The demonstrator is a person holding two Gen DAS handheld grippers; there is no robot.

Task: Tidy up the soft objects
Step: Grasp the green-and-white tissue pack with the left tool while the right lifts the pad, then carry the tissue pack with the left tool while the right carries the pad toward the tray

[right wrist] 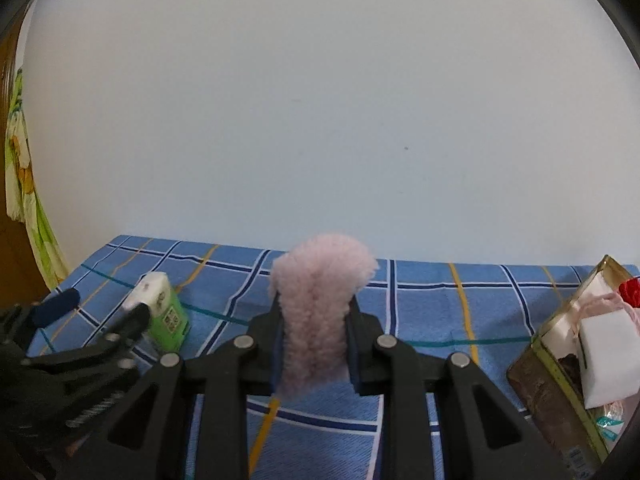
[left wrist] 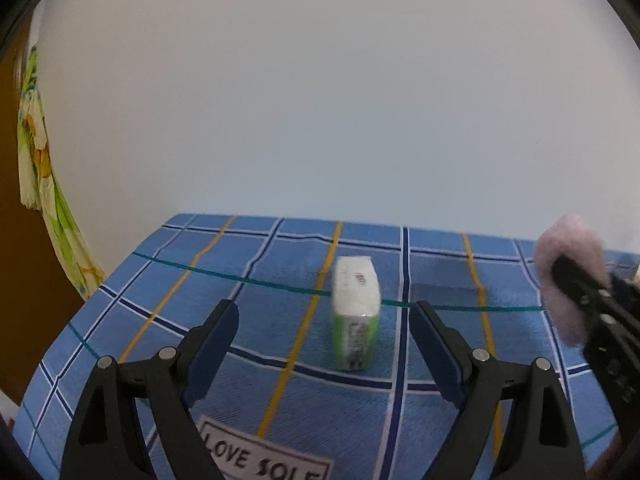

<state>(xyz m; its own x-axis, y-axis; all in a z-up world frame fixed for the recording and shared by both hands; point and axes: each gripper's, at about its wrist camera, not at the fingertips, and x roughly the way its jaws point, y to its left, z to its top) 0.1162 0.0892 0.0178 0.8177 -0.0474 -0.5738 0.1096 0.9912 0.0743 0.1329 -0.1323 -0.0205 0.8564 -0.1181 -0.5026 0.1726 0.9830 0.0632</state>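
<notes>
A green and white tissue pack [left wrist: 355,312] stands on the blue checked cloth [left wrist: 248,272], just ahead of my left gripper [left wrist: 322,322], which is open and empty with the pack between and beyond its fingertips. My right gripper [right wrist: 316,320] is shut on a fluffy pink soft item [right wrist: 320,304] and holds it above the cloth. The pink item [left wrist: 560,276] and the right gripper also show at the right edge of the left wrist view. The tissue pack [right wrist: 162,308] and the left gripper [right wrist: 96,312] show at the left of the right wrist view.
A brown-gold box [right wrist: 540,364] at the right holds a white block [right wrist: 604,352], a red item [right wrist: 630,290] and pink string. A white wall rises behind the table. A green-yellow patterned cloth [left wrist: 44,184] hangs at the far left by brown wood.
</notes>
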